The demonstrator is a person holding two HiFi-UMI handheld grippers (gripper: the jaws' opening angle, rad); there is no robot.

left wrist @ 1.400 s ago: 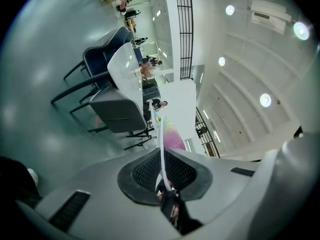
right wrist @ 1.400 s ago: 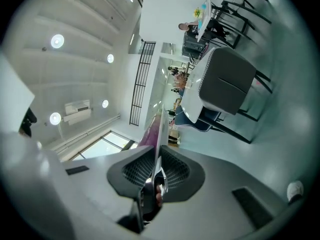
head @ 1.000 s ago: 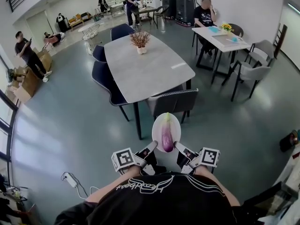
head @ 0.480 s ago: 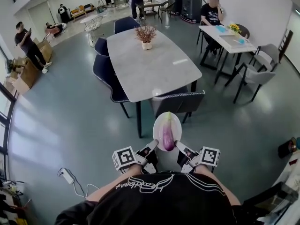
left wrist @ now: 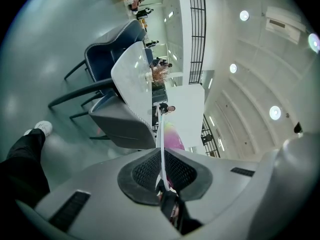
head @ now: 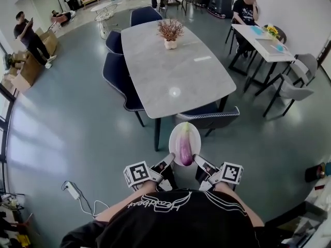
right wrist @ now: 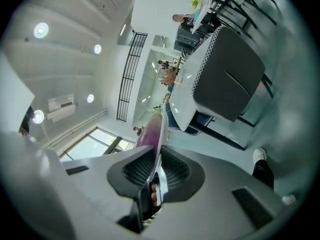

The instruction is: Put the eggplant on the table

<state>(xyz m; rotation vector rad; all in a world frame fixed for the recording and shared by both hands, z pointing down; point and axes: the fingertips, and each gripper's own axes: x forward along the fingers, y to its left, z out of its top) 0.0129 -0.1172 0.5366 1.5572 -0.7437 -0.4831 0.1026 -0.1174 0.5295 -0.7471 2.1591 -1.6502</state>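
Note:
A purple eggplant with a pale green top lies lengthwise on a white plate, held in the air in front of me. My left gripper is shut on the plate's near left rim and my right gripper is shut on its near right rim. In the left gripper view the plate shows edge-on between the jaws, with the eggplant beside it. The right gripper view shows the same plate edge and the eggplant. The long grey table stands just ahead.
A grey chair stands at the table's near end, right below the plate. Dark blue chairs line the table's left side. A vase of dried flowers is on the far part of the table. A white side table with a seated person is at the right.
The table and chair have come nearer as I walk forward. The plate with the eggplant stays held between both grippers, unchanged.

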